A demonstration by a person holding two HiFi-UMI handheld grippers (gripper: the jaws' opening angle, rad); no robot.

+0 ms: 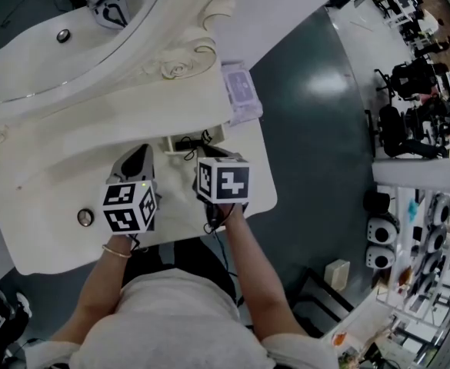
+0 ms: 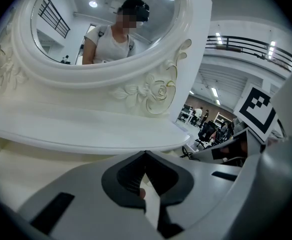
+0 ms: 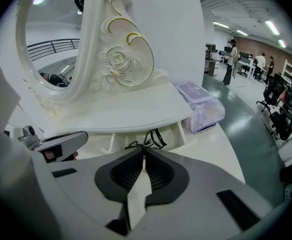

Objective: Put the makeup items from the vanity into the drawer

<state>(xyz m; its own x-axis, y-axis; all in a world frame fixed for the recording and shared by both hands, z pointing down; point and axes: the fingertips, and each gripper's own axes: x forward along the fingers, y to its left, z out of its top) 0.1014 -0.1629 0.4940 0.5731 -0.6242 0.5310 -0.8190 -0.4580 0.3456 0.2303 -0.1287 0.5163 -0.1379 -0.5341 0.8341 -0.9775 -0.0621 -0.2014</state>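
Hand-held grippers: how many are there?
2. The left hand-held gripper is over the vanity; the right hand-held gripper is beside it, by the drawer. The mirror reflects one too.

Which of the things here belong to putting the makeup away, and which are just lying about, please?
Job: eyelash curler held by the right gripper, open drawer, vanity, left gripper.
Lying about: lilac wipes pack, mirror, office chairs behind.
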